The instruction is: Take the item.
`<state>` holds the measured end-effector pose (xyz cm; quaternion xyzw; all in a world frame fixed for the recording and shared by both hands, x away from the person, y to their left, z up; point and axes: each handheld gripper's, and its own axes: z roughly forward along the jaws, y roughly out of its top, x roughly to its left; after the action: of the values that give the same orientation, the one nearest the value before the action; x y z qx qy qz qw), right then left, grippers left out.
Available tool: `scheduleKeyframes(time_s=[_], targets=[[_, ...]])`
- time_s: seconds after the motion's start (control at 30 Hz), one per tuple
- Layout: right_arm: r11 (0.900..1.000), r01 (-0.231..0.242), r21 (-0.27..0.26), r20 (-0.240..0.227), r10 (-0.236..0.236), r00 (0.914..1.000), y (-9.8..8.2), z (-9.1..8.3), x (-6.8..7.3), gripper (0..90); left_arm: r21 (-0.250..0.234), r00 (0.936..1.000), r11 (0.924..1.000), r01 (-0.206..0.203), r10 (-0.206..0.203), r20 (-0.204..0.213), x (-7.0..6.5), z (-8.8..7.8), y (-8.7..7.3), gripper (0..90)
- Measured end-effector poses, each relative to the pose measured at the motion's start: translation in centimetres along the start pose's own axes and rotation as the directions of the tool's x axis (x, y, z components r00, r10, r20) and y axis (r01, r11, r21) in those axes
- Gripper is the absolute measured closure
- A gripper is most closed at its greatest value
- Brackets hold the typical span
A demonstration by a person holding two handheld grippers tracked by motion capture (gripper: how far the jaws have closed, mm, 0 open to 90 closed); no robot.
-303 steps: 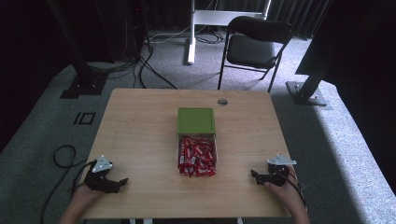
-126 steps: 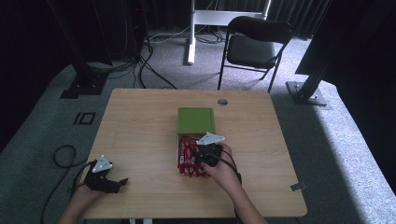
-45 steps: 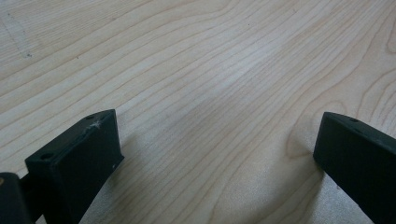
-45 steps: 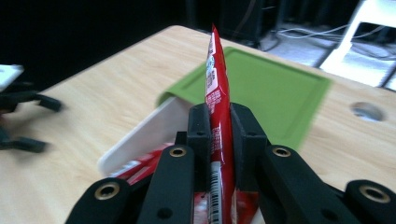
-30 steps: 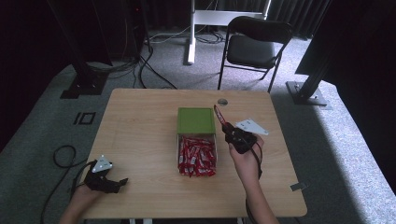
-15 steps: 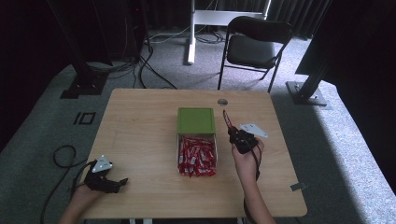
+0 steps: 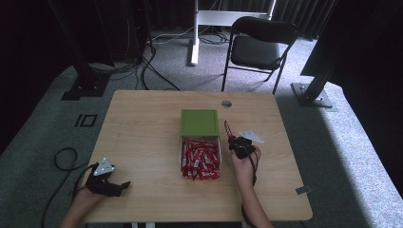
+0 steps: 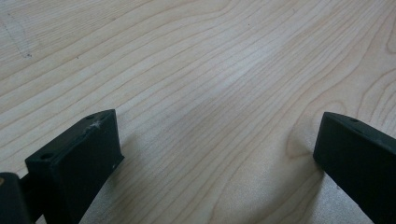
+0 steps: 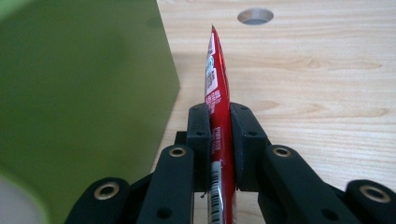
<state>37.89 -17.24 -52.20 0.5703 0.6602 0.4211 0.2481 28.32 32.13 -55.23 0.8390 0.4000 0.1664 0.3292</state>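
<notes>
Two tongs: one working, one parked; the visible job is lifting red sachets out of the box one at a time and setting them on the tabletop.
Right tongs [image 7: 231,137]: clamped shut on a single red sachet [image 9: 215,93], to the right of the green lid [image 7: 199,122], low over bare wood.
Grip: in the right gripper view the two black pads squeeze the sachet's lower part, flat faces against the pads, so the thin packet stands on edge and cannot flop or slide out.
Sachet's pose: its free end points away from the hand toward the far edge, tip aimed roughly at the round cable hole [image 9: 255,16]; nothing but the pads appears to touch it.
Left tongs [image 7: 121,184]: jaws spread wide with nothing between them, resting at the near left corner of the tabletop [image 7: 142,123]; the left gripper view has plain wood grain between the jaws. Probably parked there to stay clear of the other hand.
Box [image 7: 200,159]: open, at the middle of the tabletop, heaped with more red sachets; its green lid sits just beyond it, touching or nearly touching its far edge.
Why this spot: the stretch right of the lid is free, near the box and easy for the right hand to reach, so it looks a sensible place to lay the sachet.
Next, as a judgement: lower the sachet flat, then ease the pads apart.
Risk: released on edge, it may tip against the lid.
</notes>
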Motion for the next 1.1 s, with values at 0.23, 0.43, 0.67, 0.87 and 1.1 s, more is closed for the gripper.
scheduleKeyframes(time_s=[0.23,0.43,0.67,0.87,1.1], targets=[[0.999,-0.013,0.044,-0.010,0.014,0.9999,-1.1,1.4,0.2,79.3,0.000,1.0000,1.0000,0.000,0.000,0.000,0.0,0.0,0.0,1.6],[0.997,-0.013,0.071,-0.010,0.014,0.9999,-1.6,2.1,0.2,79.2,0.000,1.0000,1.0000,0.000,0.000,0.000,0.0,0.0,0.0,1.6],[0.995,-0.009,0.099,-0.021,0.012,0.9997,-1.9,2.6,0.4,77.5,0.000,1.0000,1.0000,0.000,0.000,0.000,0.0,0.0,0.0,1.6],[0.994,0.013,0.107,-0.030,-0.010,0.9995,-1.6,2.5,0.4,65.8,0.000,1.0000,1.0000,0.000,0.000,0.000,0.0,0.0,0.0,1.6],[0.997,0.030,0.073,-0.047,-0.027,0.9985,-0.5,1.0,-0.3,56.9,0.000,1.0000,1.0000,0.000,0.000,0.000,0.0,0.0,0.0,1.6]])
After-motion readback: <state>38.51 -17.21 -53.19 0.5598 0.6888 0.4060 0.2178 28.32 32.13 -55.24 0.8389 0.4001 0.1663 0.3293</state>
